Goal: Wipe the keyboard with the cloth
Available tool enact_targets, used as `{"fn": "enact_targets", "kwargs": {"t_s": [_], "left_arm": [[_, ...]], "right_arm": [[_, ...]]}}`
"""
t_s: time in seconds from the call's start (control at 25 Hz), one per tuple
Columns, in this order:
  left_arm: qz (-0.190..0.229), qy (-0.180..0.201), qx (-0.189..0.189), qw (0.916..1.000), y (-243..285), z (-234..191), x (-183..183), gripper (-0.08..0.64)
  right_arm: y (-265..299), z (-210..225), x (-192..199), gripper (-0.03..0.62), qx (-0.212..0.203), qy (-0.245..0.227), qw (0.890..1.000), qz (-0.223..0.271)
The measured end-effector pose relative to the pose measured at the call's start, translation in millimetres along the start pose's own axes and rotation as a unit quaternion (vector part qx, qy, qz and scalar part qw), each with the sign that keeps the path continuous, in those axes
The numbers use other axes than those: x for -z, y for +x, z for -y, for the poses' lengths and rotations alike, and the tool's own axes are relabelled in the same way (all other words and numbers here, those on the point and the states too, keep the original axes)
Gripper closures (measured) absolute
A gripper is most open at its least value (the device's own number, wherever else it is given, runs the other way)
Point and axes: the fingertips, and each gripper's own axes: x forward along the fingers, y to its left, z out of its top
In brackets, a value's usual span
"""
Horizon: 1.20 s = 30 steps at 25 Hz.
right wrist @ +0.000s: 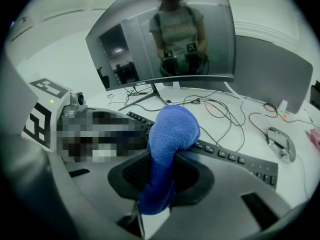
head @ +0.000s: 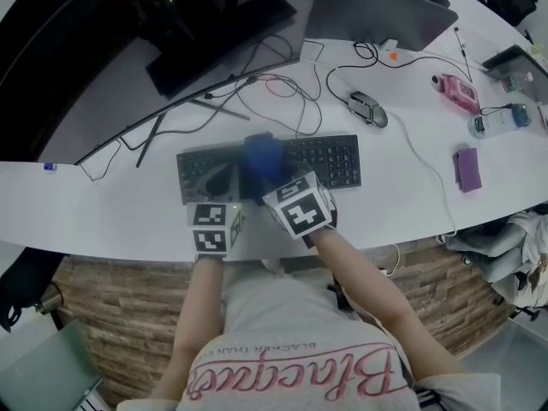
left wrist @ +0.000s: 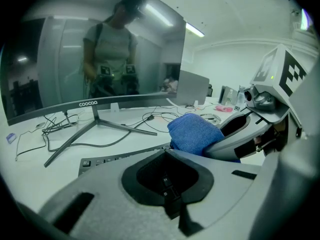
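A black keyboard lies on the white desk in front of me. A bunched blue cloth rests on its middle, and my right gripper is shut on it. In the right gripper view the cloth rises out of the closed jaws and folds over the keys. My left gripper hovers over the keyboard's left half, jaws together and holding nothing. In the left gripper view, keys show beneath, with the cloth and right gripper just to the right.
A curved monitor on a splayed stand sits behind the keyboard, amid loose cables. A second screen stands at the back, a mouse to its right. A purple pad, pink item and bottle lie far right.
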Motion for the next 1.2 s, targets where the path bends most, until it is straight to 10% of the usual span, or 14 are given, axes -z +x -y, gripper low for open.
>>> {"fn": "enact_targets", "kwargs": {"t_s": [1.2], "left_arm": [[0.006,0.014,0.007,0.9999,43,98,-30,0.555]], "right_arm": [[-61,101,44,0.503,0.029,-0.003,1.0,-0.01]]}}
